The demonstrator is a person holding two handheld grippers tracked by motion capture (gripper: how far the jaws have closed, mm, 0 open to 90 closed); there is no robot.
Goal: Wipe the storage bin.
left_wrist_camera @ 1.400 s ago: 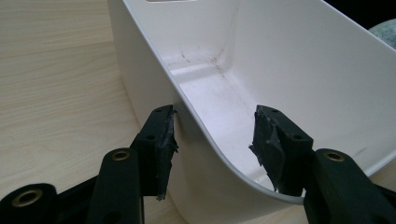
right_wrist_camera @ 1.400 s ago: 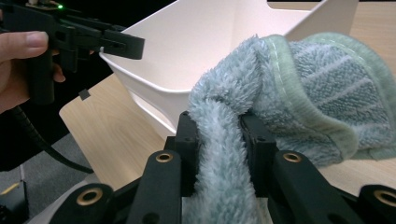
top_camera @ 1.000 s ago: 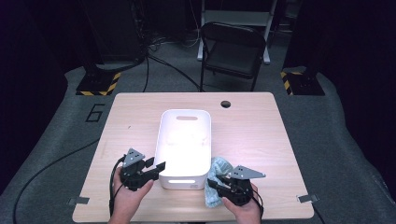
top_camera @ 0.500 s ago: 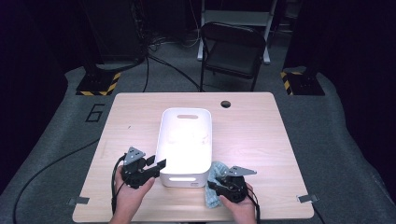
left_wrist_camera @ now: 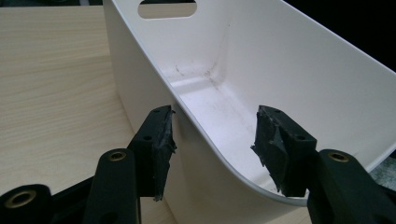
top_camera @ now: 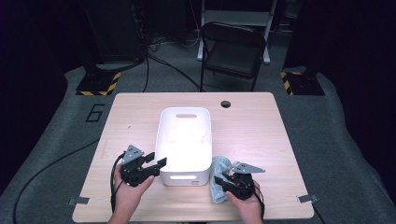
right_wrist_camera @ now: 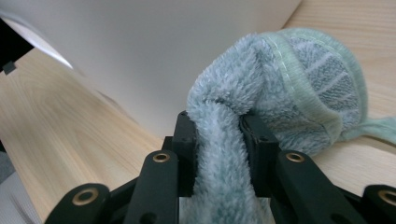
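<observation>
Right gripper view | my right gripper [right_wrist_camera: 218, 140] pinches towel [right_wrist_camera: 280, 107]: soft, light, held mid-fold | left gripper [left_wrist_camera: 215, 140] just opened, straddling bin [left_wrist_camera: 289, 60] wall.

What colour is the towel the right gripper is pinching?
Pale blue-green, fluffy, with a lighter woven band; the towel shows best in the right gripper view.

I see the white plastic bin [top_camera: 186, 140] glaring under overhead light, dark surroundings, and my right gripper view's edges blurred.
</observation>
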